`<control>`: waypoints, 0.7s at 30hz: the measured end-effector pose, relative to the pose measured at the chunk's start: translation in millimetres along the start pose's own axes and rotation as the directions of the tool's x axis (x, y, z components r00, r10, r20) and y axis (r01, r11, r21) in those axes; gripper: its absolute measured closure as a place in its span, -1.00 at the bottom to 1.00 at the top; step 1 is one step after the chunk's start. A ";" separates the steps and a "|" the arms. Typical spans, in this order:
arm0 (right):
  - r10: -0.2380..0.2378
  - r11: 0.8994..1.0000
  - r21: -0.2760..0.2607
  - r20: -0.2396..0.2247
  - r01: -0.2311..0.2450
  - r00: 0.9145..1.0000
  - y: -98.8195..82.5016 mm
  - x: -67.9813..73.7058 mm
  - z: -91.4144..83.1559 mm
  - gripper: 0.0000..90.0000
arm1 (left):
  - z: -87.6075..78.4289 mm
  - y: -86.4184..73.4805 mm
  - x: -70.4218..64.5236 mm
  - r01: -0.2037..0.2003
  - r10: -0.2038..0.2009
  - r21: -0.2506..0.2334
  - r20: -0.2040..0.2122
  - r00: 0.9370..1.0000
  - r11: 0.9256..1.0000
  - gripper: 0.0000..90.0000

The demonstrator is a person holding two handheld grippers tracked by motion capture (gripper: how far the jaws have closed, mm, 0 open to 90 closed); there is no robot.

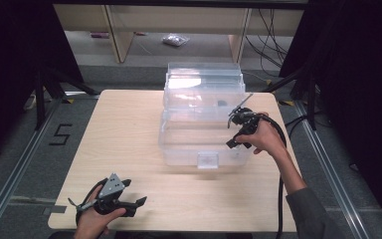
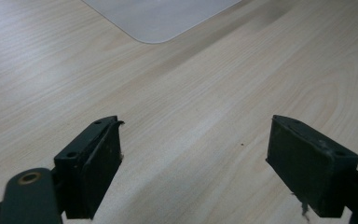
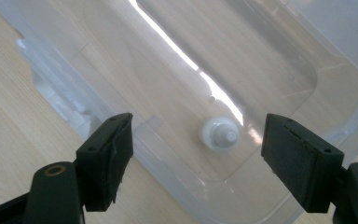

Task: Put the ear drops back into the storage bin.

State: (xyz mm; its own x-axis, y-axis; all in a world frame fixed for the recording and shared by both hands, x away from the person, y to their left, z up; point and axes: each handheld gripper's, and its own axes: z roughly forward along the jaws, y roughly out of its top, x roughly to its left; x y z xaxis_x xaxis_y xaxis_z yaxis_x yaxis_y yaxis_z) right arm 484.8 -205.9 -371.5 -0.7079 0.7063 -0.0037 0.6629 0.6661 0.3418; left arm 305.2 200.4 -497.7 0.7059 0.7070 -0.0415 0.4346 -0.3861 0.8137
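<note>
On the light wooden table [image 1: 129,149] stands a clear plastic storage bin [image 1: 204,119] with its lid open and raised at the far side. The right gripper [image 1: 238,130] hangs over the bin's right rim, jaws spread wide and holding nothing. Its own view looks down through them at a small white cap-like object [image 3: 220,134] lying on the bin floor near a corner. The step in hand looks like reaching in for that piece. To do it well, the gripper should drop straight down clear of the rim, centre the piece between the jaws, and close gently low on its body so it does not skid on the smooth plastic. The left gripper [image 1: 125,201] rests at the near left edge, jaws also wide open and empty over bare wood. What the white piece actually is stays unclear, blurred by glare. A dark smudge inside the bin in the high view cannot be identified.
</note>
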 end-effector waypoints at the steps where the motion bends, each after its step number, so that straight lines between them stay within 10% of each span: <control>1: 0.005 1.000 0.004 0.000 -0.005 1.000 -0.9 0.9 -0.7 -0.43 | 0.0 0.0 0.0 0.002 -0.002 0.000 0.001 1.000 1.000 -0.62; 21: 0.002 0.999 -0.047 -0.002 -0.002 1.000 -14.0 10.9 -17.9 -0.48 | 1.1 -0.2 -0.8 0.021 -0.021 -0.013 0.002 1.000 1.000 -0.62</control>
State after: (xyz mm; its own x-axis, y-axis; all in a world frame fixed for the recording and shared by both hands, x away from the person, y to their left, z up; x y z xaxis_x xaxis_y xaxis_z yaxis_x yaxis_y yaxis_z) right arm 463.5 -211.8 -359.5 -0.7070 0.7072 -0.0010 0.6524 0.6527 0.3852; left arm 305.2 199.2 -498.4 0.6973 0.7142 -0.0598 0.4422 -0.3630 0.8202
